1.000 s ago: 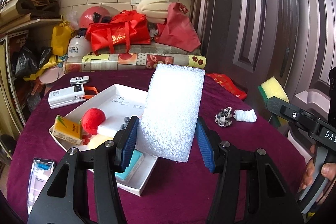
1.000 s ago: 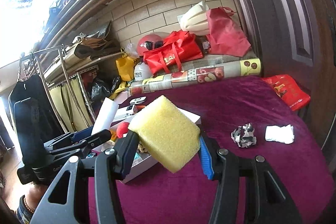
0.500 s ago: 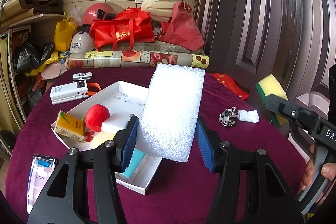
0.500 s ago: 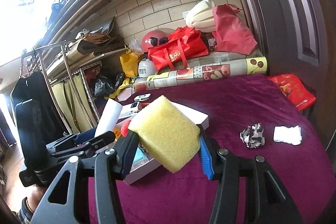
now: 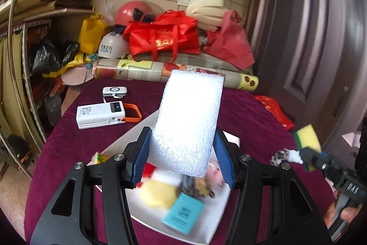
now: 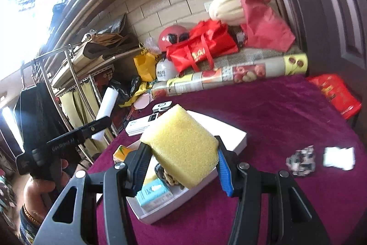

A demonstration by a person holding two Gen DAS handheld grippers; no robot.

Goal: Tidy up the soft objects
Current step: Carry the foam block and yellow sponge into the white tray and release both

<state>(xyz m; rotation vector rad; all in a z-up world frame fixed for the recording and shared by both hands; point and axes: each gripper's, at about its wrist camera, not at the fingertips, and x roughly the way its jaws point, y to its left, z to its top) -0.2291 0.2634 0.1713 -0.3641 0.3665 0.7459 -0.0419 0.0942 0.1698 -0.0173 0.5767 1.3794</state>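
Observation:
My left gripper (image 5: 183, 160) is shut on a white foam block (image 5: 190, 121) and holds it upright over the white tray (image 5: 142, 130). My right gripper (image 6: 181, 167) is shut on a yellow sponge (image 6: 181, 146), over the near end of that tray (image 6: 231, 137). In the left wrist view the right gripper (image 5: 309, 148) shows at the right edge with the yellow-and-green sponge (image 5: 307, 139). The right wrist view has the left gripper (image 6: 101, 123) at the left with the white foam block (image 6: 106, 107). A black-and-white cloth ball (image 6: 301, 160) and a white cloth (image 6: 338, 157) lie on the purple tablecloth.
The tray holds a teal box (image 5: 183, 214), a yellow item (image 5: 158, 194), a juice carton (image 6: 122, 152) and small toys. A white power bank (image 5: 101, 115) and a small white device (image 5: 114, 91) lie at the far left. A patterned roll (image 5: 174, 72) and bags line the far edge.
Both grippers have moved left over the tray with their sponges still gripped. The tray now lies directly beneath the left gripper, and the cloths have shifted to the right in both views.

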